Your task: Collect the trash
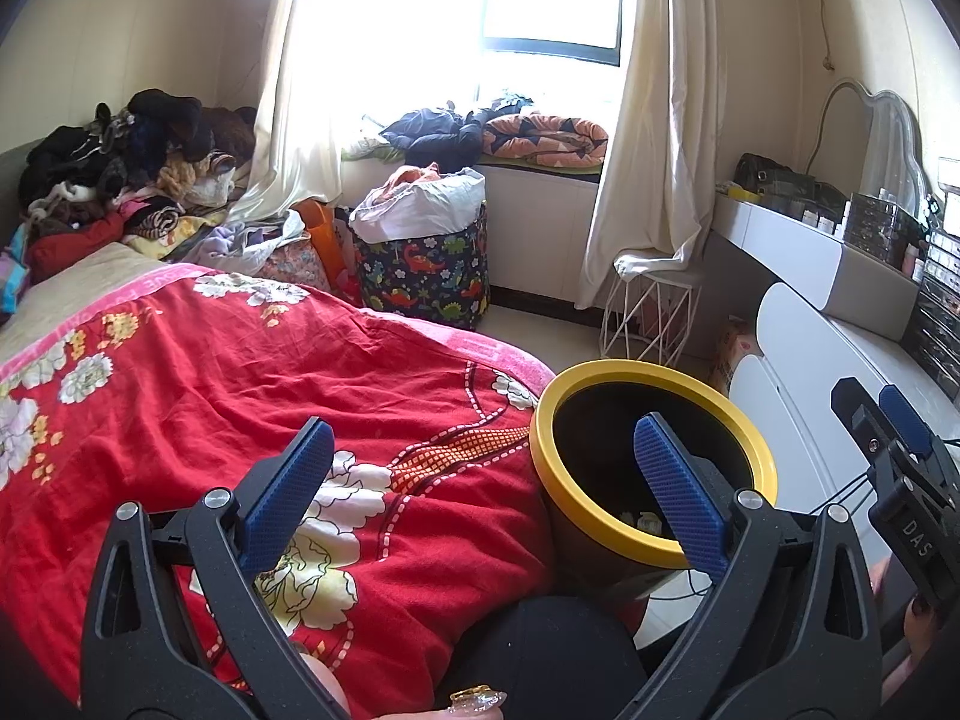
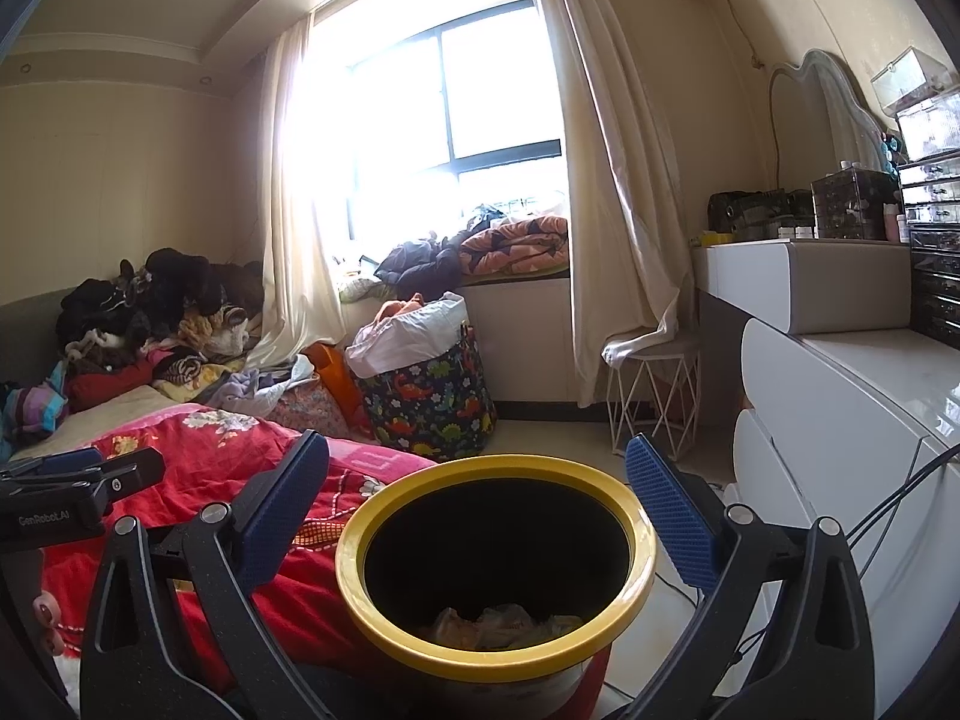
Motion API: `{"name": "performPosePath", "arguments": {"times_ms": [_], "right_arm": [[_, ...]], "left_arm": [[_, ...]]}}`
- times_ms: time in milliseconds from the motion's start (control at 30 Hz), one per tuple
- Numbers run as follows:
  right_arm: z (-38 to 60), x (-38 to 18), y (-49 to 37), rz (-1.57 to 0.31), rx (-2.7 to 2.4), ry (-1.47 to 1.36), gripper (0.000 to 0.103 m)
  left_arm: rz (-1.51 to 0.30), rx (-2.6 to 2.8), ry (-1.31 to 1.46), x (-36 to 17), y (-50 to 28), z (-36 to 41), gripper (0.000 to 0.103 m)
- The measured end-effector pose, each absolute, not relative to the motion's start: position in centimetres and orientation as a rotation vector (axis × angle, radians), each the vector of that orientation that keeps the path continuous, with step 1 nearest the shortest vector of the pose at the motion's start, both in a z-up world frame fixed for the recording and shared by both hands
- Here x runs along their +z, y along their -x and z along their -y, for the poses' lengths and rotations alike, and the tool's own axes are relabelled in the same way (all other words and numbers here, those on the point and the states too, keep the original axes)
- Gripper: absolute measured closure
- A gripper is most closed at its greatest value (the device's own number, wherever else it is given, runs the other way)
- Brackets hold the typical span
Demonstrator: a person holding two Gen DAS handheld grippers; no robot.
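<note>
A dark trash bin with a yellow rim stands beside the bed, and crumpled paper trash lies at its bottom. My left gripper is open and empty over the red quilt, its right finger overlapping the bin's mouth. At the right edge of the left wrist view, my right gripper shows from the side. In the right wrist view the bin's rim sits directly below my right gripper, which is open with nothing held. Crumpled trash shows inside. My left gripper appears at the left.
A bed with a red floral quilt fills the left, with a clothes pile at its far end. A dinosaur-print basket and a white wire stool stand on the floor. A white dresser with cables lines the right.
</note>
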State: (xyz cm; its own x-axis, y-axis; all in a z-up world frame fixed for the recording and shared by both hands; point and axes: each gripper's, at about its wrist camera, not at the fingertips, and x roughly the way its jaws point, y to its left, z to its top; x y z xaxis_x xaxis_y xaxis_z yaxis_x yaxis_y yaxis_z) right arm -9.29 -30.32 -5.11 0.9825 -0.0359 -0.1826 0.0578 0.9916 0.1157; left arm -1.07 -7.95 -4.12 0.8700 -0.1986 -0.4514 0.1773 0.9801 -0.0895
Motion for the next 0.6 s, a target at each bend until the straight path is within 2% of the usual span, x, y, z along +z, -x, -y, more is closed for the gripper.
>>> {"name": "performPosePath", "arguments": {"times_ms": [400,500,600], "right_arm": [[29.3,-4.7,8.1,-0.207,0.019,-0.104,0.006],[26.2,-3.2,6.4,-0.214,0.135,-0.092,0.006],[19.9,-1.8,3.3,-0.270,0.315,-0.071,0.006]], "left_arm": [[-0.475,-0.117,0.057,-3.1,0.9,6.8,0.011],[-0.503,-0.035,0.154,-2.4,0.1,2.9,0.011],[-0.542,0.155,0.277,-2.1,-0.7,-4.7,0.011]]}}
